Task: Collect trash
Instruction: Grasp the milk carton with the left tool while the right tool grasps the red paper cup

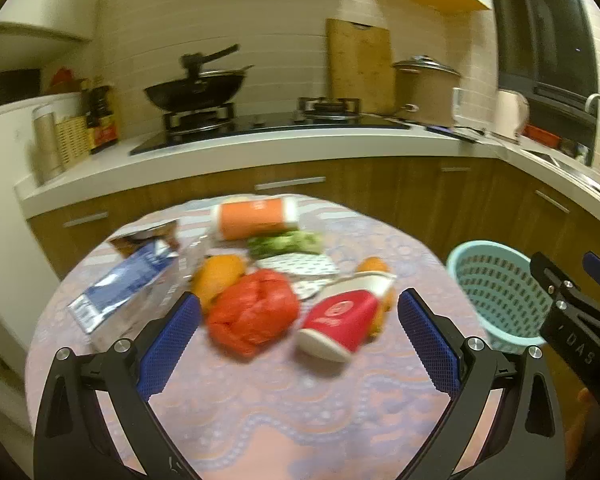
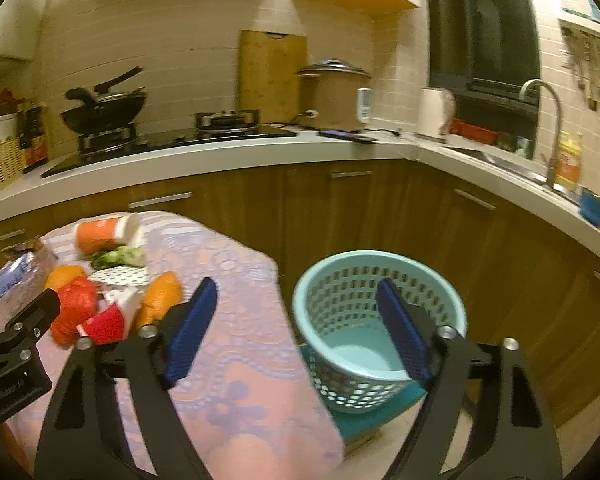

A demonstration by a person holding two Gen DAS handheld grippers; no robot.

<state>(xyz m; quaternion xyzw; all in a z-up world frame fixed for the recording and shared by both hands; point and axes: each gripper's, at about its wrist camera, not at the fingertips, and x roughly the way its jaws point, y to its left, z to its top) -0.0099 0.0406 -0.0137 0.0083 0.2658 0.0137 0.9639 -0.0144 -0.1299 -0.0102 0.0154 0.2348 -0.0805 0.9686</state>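
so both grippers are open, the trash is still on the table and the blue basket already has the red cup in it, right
Not quite: the blue basket is empty, as the right wrist view shows down to its bare bottom. The red cup lies on its side on the table with the other trash. The rest holds: the left gripper and right gripper are both open.

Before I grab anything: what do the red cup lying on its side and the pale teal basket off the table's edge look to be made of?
Red cup with white rim: probably coated paper; matte printed wall, rolled white lip, though blur leaves it open. Pale teal perforated basket: moulded plastic, slightly glossy, with regular slotted holes and a smooth solid bottom. Both left gripper and right gripper are open, empty.
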